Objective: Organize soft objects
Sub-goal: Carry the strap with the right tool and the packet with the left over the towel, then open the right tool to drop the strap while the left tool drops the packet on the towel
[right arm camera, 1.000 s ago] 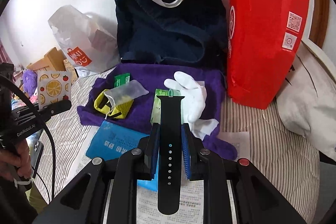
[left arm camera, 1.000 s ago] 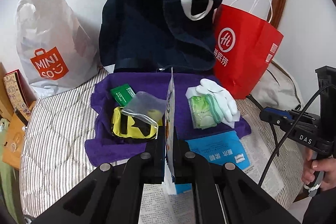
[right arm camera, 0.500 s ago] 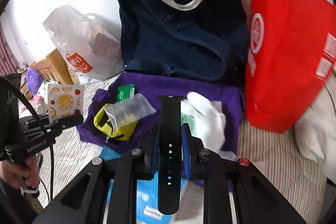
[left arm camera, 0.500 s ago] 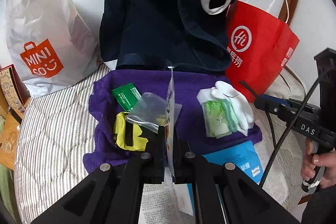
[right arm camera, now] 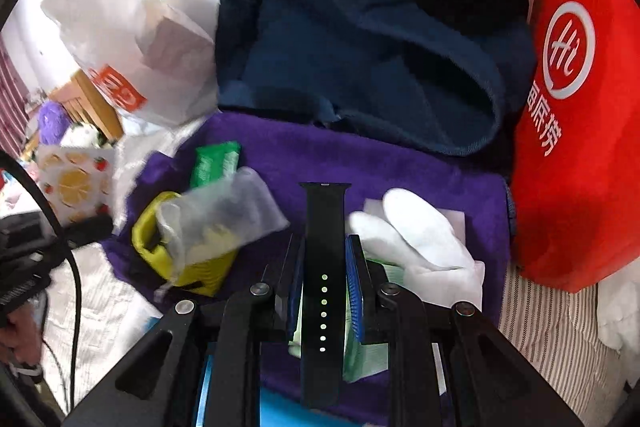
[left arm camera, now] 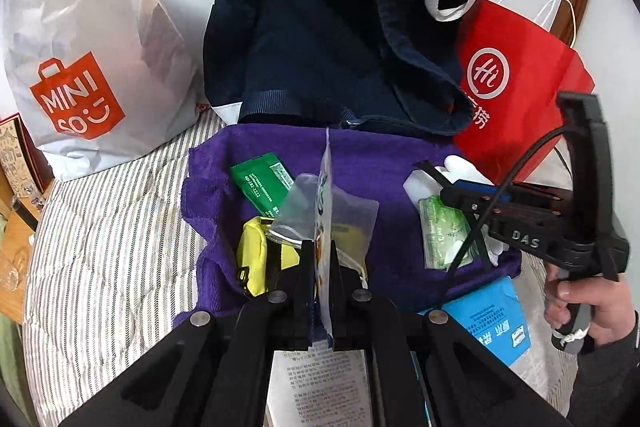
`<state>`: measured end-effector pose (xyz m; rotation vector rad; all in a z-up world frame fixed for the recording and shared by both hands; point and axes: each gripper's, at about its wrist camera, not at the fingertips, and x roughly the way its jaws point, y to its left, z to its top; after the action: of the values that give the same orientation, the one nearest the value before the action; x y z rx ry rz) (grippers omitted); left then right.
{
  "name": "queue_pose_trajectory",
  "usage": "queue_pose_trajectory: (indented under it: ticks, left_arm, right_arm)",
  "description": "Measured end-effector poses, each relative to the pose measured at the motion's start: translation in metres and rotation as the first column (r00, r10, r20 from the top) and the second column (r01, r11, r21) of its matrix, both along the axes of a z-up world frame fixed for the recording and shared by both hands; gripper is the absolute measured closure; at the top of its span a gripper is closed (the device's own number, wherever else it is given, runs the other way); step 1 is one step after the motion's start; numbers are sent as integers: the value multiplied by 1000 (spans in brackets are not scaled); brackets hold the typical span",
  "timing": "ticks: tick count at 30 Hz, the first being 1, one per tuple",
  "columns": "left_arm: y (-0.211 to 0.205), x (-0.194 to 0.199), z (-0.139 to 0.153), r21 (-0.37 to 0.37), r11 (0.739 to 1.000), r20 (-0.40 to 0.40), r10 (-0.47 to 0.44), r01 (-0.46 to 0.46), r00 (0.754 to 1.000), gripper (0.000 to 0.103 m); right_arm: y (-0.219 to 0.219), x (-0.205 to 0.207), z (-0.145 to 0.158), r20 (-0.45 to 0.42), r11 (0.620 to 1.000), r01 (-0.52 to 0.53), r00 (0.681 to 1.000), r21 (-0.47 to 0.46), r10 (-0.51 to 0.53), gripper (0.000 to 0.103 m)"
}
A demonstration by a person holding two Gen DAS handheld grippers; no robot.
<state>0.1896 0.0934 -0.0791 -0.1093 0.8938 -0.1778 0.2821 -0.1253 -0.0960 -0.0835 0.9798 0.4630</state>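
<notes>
My left gripper (left arm camera: 322, 259) is shut on a thin printed packet (left arm camera: 325, 195), held edge-on above the purple towel (left arm camera: 360, 163). My right gripper (right arm camera: 325, 247) is shut on a black watch strap (right arm camera: 325, 227) and hovers over the towel (right arm camera: 400, 167); it also shows in the left wrist view (left arm camera: 460, 193). On the towel lie a green sachet (left arm camera: 260, 181), a clear zip bag (left arm camera: 356, 215) over a yellow pouch (left arm camera: 252, 259), a white glove (right arm camera: 420, 231) and a green packet (left arm camera: 444, 231). A dark navy bag (left arm camera: 320, 39) stands open behind the towel.
A white Miniso bag (left arm camera: 88, 67) stands at the left, a red paper bag (left arm camera: 516, 87) at the right. A blue packet (left arm camera: 492, 315) and printed paper (left arm camera: 316, 383) lie on the striped bedding (left arm camera: 108, 227) in front of the towel.
Both grippers have moved forward toward the navy bag, with the packet and the strap still held. The right gripper now hangs over the towel's right side.
</notes>
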Motion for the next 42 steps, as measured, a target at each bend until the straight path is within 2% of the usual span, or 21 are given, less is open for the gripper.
queue_pose_trajectory:
  ticks: [5, 10, 13, 16, 20, 23, 33, 42]
  left_arm:
    - [3, 8, -6, -11, 1000, -11, -1, 1, 1000, 98]
    - [1, 12, -10, -16, 1000, -20, -9, 8, 1000, 98]
    - [1, 13, -12, -17, 1000, -22, -15, 14, 1000, 98]
    - [-1, 14, -14, -17, 1000, -28, -18, 17, 999, 98]
    - [-3, 15, -14, -15, 1000, -34, -23, 23, 999, 98]
    - [-4, 17, -13, -14, 1000, -36, -25, 24, 999, 98]
    - [-14, 26, -11, -22, 999, -46, -48, 47, 998, 98]
    - [-38, 44, -18, -6, 996, -65, -91, 91, 994, 98]
  right_arm:
    - [0, 13, -13, -32, 1000, 0, 999, 13, 0, 83]
    - [6, 14, -15, -28, 999, -31, 999, -14, 31, 83]
    - [1, 14, -12, -35, 1000, -22, 999, 11, 23, 81]
    - [-2, 13, -12, -51, 999, -31, 998, 34, 33, 76]
    - [-3, 9, -6, -49, 997, -39, 998, 60, 42, 58]
    - [-5, 9, 0, -44, 996, -31, 998, 83, 35, 51]
    - [-17, -3, 28, -3, 991, -26, 1000, 129, 27, 51]
    - [-49, -22, 44, 41, 995, 22, 999, 101, -26, 51]
